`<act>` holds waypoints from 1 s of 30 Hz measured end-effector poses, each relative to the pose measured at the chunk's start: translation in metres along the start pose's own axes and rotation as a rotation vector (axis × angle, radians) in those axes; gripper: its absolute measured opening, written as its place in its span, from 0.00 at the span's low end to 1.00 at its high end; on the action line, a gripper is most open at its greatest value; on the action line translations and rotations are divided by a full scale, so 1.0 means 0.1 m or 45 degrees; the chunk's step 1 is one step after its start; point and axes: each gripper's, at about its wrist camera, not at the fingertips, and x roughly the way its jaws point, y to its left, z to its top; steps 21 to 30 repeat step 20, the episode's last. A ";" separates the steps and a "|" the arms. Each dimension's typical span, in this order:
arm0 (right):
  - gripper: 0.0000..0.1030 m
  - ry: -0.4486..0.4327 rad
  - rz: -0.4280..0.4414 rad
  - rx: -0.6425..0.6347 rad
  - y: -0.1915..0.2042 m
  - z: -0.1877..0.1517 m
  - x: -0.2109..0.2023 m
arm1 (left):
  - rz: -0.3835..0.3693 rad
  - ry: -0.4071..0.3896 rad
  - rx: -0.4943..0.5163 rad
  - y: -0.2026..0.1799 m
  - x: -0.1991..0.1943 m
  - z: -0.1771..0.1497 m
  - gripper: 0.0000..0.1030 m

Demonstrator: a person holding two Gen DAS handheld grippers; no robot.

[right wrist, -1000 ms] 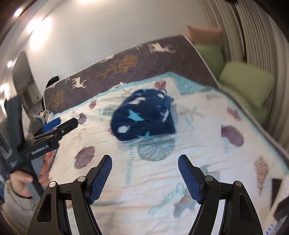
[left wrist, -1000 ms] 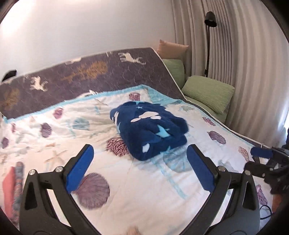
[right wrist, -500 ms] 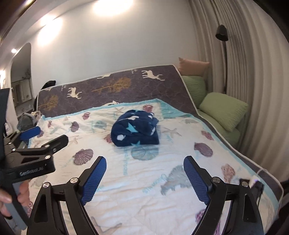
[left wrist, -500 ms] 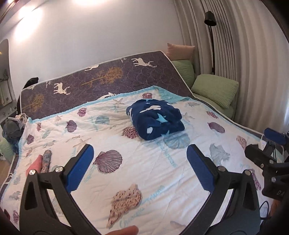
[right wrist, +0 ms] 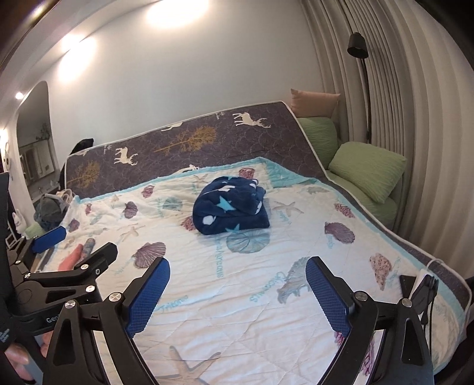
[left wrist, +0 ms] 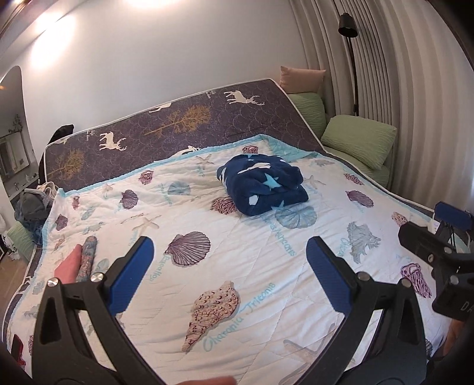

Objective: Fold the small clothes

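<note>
A folded navy fleece garment with light stars and shapes lies on the white seashell quilt, toward the far middle of the bed; it also shows in the right wrist view. My left gripper is open and empty, held well back from the garment over the near part of the quilt. My right gripper is open and empty, also well short of the garment. The right gripper shows at the right edge of the left wrist view, and the left gripper at the left of the right wrist view.
A pink and patterned rolled cloth lies at the quilt's left edge. A dark deer-print mattress leans at the bed's head. Green pillows, a floor lamp and curtains stand at the right. A black charger and cable lie at the near right corner.
Both grippers have pulled back and up from the folded garment, which now looks smaller and farther. Both stayed open and empty.
</note>
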 end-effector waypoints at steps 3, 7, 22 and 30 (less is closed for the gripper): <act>0.92 0.012 -0.001 0.010 0.00 -0.02 0.00 | -0.001 -0.001 0.000 -0.02 -0.01 0.00 0.99; 0.92 0.017 -0.006 0.012 -0.01 -0.03 -0.01 | -0.001 0.000 -0.005 -0.03 -0.03 0.00 0.99; 0.92 0.025 0.000 0.010 0.01 -0.05 -0.02 | -0.013 0.032 -0.017 -0.03 -0.02 -0.01 0.99; 0.92 0.025 0.000 0.010 0.01 -0.05 -0.02 | -0.013 0.032 -0.017 -0.03 -0.02 -0.01 0.99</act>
